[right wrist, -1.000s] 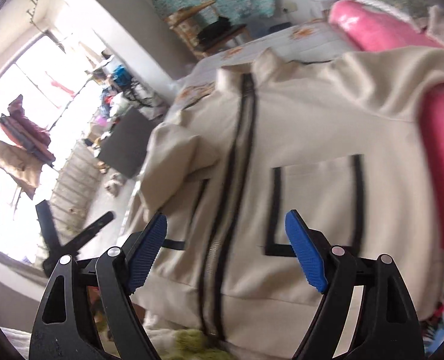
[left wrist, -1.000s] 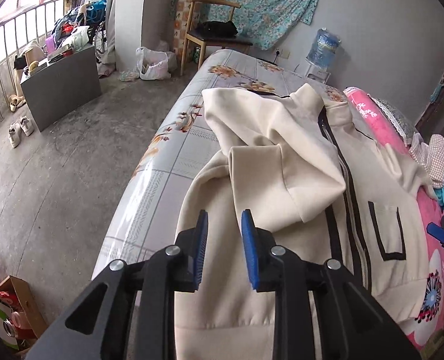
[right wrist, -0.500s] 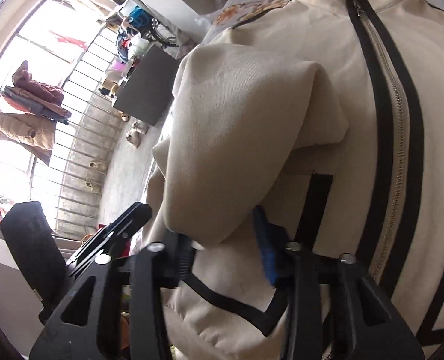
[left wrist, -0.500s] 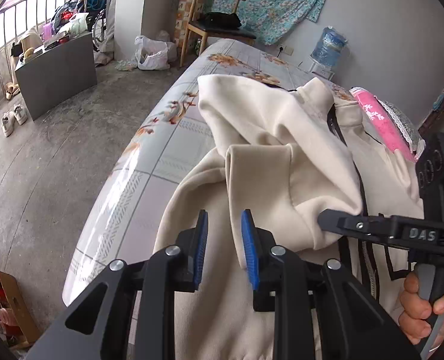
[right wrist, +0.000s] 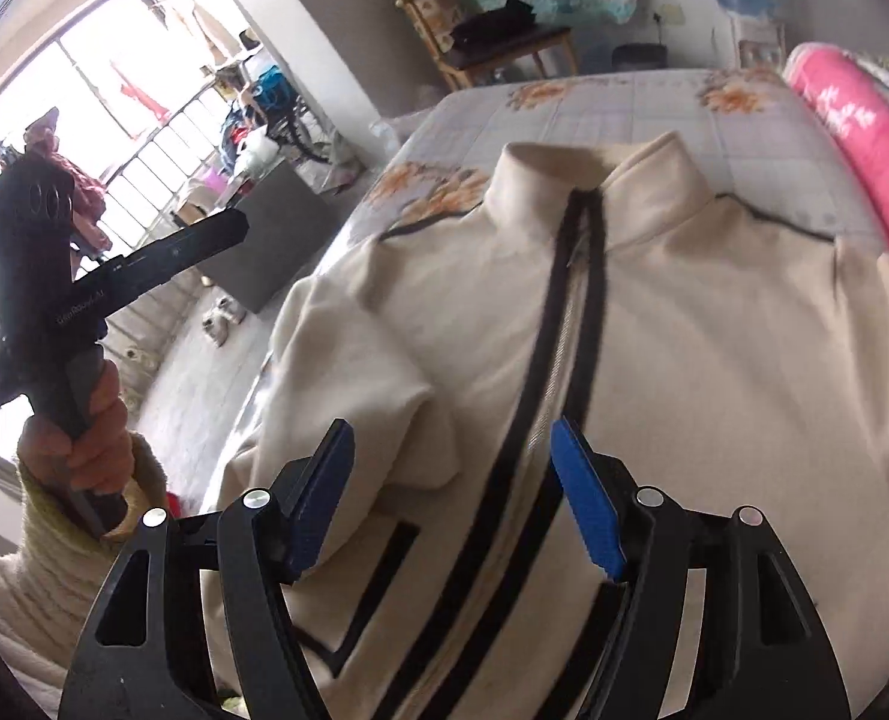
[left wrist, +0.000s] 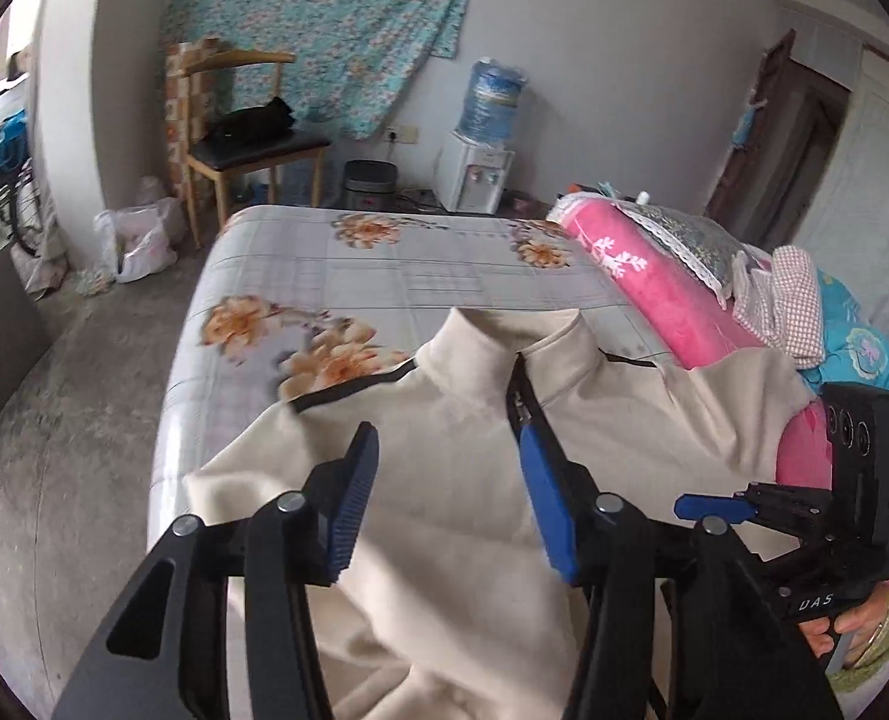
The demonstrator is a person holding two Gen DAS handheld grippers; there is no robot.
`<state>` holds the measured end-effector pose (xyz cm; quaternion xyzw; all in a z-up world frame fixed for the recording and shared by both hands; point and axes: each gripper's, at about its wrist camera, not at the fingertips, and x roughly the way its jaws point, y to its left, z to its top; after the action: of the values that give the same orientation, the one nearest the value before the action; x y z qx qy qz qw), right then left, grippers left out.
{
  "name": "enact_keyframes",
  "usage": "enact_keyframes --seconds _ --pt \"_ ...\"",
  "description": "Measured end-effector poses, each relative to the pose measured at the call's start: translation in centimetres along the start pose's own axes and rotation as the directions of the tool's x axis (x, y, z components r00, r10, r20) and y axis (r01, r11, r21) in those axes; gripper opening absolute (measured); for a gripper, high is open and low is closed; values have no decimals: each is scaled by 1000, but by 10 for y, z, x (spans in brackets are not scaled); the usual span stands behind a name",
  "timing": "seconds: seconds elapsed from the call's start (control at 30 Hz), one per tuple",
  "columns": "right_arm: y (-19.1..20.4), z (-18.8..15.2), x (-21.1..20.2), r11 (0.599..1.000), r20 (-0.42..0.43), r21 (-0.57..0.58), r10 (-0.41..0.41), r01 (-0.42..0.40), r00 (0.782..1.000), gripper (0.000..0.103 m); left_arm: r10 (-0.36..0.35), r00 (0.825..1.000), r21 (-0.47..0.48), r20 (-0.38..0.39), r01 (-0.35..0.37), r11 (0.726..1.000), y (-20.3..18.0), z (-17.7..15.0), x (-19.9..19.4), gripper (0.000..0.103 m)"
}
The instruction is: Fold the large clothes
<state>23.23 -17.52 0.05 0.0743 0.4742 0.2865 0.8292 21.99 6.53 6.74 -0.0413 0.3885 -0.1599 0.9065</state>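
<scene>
Both hand-held grippers, left (left wrist: pixel 447 498) and right (right wrist: pixel 453 495), having just been opening, are hovering spread and empty over the cream zip-front jacket (right wrist: pixel 654 360) lying on the floral-sheeted bed (left wrist: pixel 384 276).

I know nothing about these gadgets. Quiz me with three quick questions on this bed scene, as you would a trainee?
1. True or false: the cream zip-up jacket with black trim lies front-up on the floral bedsheet.
2. Is the left gripper clamping fabric? A yes, B no.
3. Fill in: the rolled blanket beside the jacket is ____.

Key: 1 true. 2 B; its jaws have just been opening and stand apart above the jacket. The right gripper is open too. 3 pink.
</scene>
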Motion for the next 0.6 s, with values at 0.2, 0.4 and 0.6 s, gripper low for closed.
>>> enact_keyframes --seconds 0.2,0.4,0.6 --pt "-38 23 26 997 -2 2 -83 83 997 50 9 990 153 -143 13 988 -43 50 115 53" --pt "-44 33 49 986 -11 -93 -137 136 990 43 128 972 353 -195 -53 934 -67 51 191 53" --pt "-41 50 59 964 5 -227 -139 137 990 36 91 969 309 -230 -16 951 -35 50 207 23"
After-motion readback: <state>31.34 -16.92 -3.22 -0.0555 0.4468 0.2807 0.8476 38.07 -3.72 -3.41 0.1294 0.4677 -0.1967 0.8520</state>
